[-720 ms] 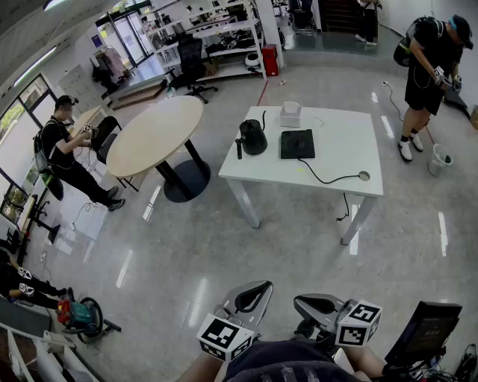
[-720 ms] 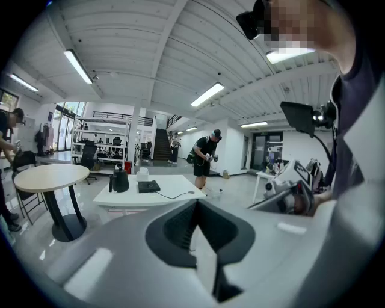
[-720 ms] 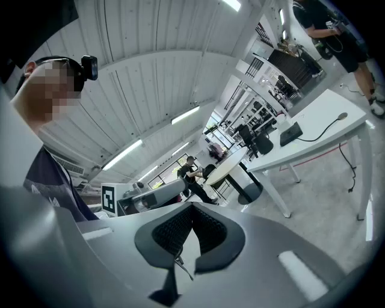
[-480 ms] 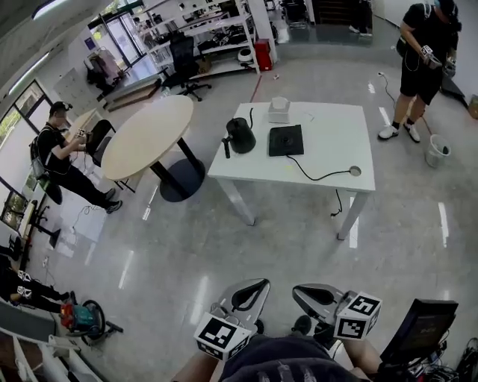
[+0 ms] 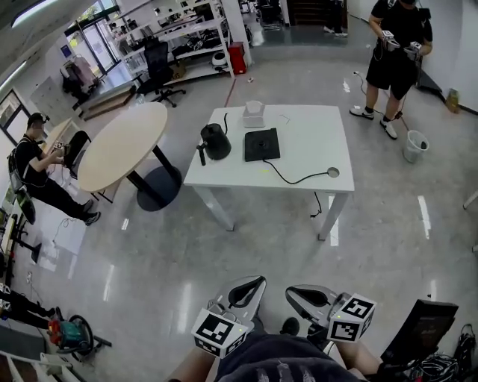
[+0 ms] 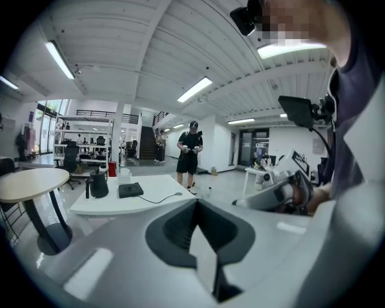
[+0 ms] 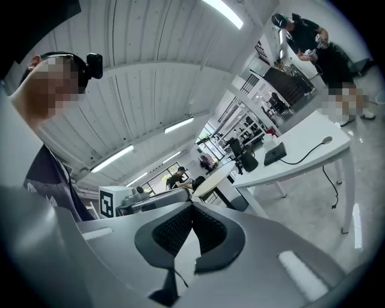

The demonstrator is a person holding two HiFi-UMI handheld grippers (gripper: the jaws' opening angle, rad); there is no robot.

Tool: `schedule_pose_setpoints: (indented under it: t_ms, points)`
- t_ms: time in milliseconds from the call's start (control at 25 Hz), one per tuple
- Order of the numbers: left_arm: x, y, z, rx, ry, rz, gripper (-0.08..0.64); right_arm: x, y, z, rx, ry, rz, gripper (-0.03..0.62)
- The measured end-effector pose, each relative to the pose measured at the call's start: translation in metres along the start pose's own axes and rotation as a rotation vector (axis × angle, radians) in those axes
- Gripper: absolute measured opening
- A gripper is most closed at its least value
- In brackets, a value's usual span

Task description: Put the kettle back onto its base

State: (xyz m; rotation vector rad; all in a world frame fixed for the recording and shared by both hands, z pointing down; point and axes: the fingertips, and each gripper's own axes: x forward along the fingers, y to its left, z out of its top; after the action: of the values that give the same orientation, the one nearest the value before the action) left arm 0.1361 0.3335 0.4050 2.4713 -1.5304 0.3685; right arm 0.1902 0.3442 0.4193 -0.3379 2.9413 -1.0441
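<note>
My 2 tongs sit low by my waist. My left gripper (image 5: 252,284) and my right gripper (image 5: 293,293) are both pressed together, pinching nothing. Well beyond them, on the white table (image 5: 317,145), the black kettle (image 5: 215,142) stands just beside its flat base (image 5: 261,144), not on it.

Bright, even light falls from the ceiling strip lights (image 6: 194,89) and far windows (image 5: 95,16), streaking glare across the polished floor (image 5: 149,254), while both gripper views bow and darken at their edges.
</note>
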Motion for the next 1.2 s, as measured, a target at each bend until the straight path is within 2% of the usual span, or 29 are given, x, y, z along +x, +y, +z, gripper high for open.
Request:
schedule_pose_setpoints:
  t_ms: [160, 320, 720, 880, 1040, 1200]
  points:
    - [0.008, 0.022, 0.003, -0.013, -0.039, -0.037, 0.002, 0.015, -0.014, 0.001, 0.008, 0.016, -0.062, 0.002]
    - [-0.003, 0.059, 0.010, -0.043, -0.079, -0.053, 0.002, 0.053, -0.009, 0.012, 0.008, 0.020, -0.090, 0.002]
    - [-0.028, 0.184, 0.016, -0.133, -0.173, -0.055, 0.002, 0.171, 0.000, 0.026, -0.067, 0.122, -0.132, 0.002]
    - [-0.030, 0.213, 0.012, -0.130, -0.188, -0.081, 0.002, 0.201, -0.002, 0.027, -0.077, 0.123, -0.155, 0.002]
    - [-0.032, 0.235, 0.014, -0.143, -0.202, -0.074, 0.002, 0.221, -0.006, 0.032, -0.070, 0.143, -0.169, 0.002]
    - [-0.036, 0.254, 0.013, -0.148, -0.191, -0.050, 0.002, 0.243, -0.006, 0.037, -0.073, 0.152, -0.139, 0.002]
